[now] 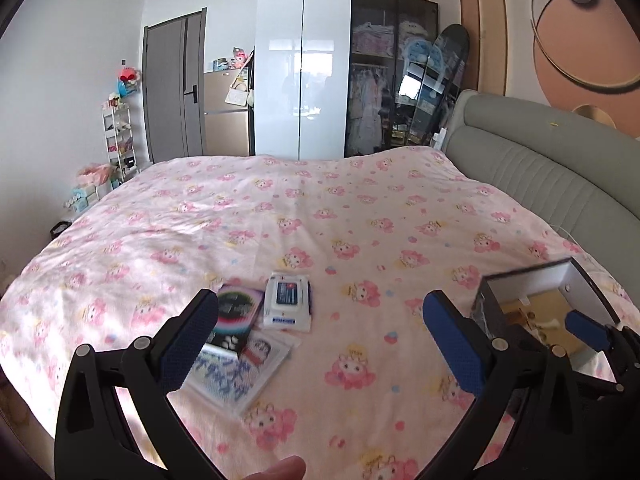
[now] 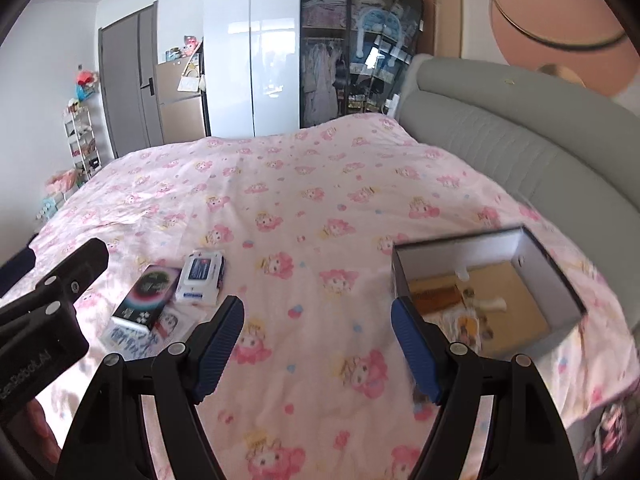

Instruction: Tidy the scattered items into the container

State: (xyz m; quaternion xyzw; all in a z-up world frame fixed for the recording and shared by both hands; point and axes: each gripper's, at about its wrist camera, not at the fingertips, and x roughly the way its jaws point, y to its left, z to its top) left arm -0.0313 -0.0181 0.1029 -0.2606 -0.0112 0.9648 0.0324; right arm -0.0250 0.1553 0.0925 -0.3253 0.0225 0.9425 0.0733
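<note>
Packets [image 2: 200, 278] left on bed [image 2: 320, 208], box [image 2: 560, 280] right

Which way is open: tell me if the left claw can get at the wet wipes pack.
Probably yes. The left claw is open and empty, and the wet wipes pack lies uncovered on the bedspread just ahead, beside the dark box.

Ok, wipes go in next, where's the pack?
The wipes pack lies on the bed's left side, touching the dark box, far left of the container.

Open box [image 2: 486, 292]: dark outside, white walls, tan floor, small items inside; upright toward the bedspread's [image 2: 304, 184] headboard edge. White wipes pack [image 2: 201, 277], dark carton [image 2: 146, 296], flat printed packet [image 2: 146, 338]: clustered, touching, well apart from it.
</note>
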